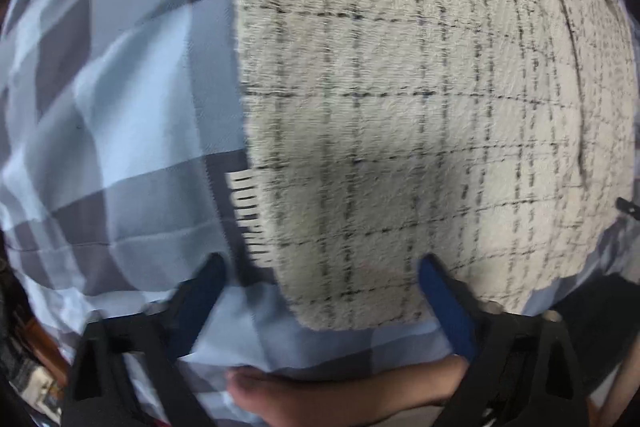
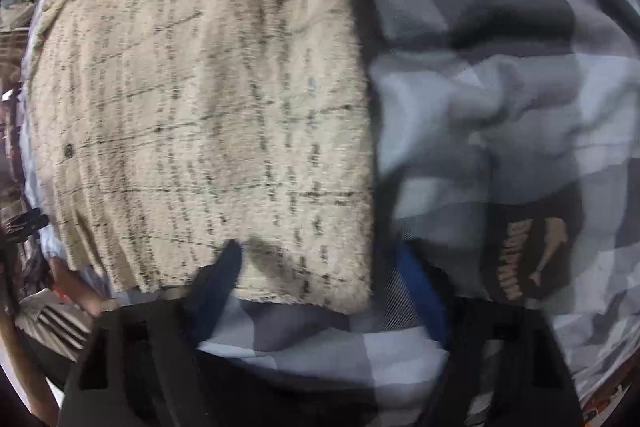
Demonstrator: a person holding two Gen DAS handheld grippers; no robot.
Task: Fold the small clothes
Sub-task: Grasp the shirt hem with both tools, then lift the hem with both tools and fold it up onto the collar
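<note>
A cream garment with a thin dark grid pattern (image 1: 400, 107) lies flat on a blue-and-grey checked bedsheet (image 1: 120, 87). It also shows in the right wrist view (image 2: 200, 107), with a small dark button near its left side. My left gripper (image 1: 324, 263) is open, its blue-padded fingers straddling the garment's near left corner just above the cloth. My right gripper (image 2: 320, 251) is open over the garment's near right corner, with the left finger over the cloth and the right finger beside its edge. Both views are blurred by motion.
The checked sheet (image 2: 500, 87) is rumpled to the right of the garment and carries a dark printed label (image 2: 524, 259). The same label's lettering (image 1: 248, 219) peeks out by the garment's left edge. A bare foot (image 1: 340, 391) lies below the left gripper.
</note>
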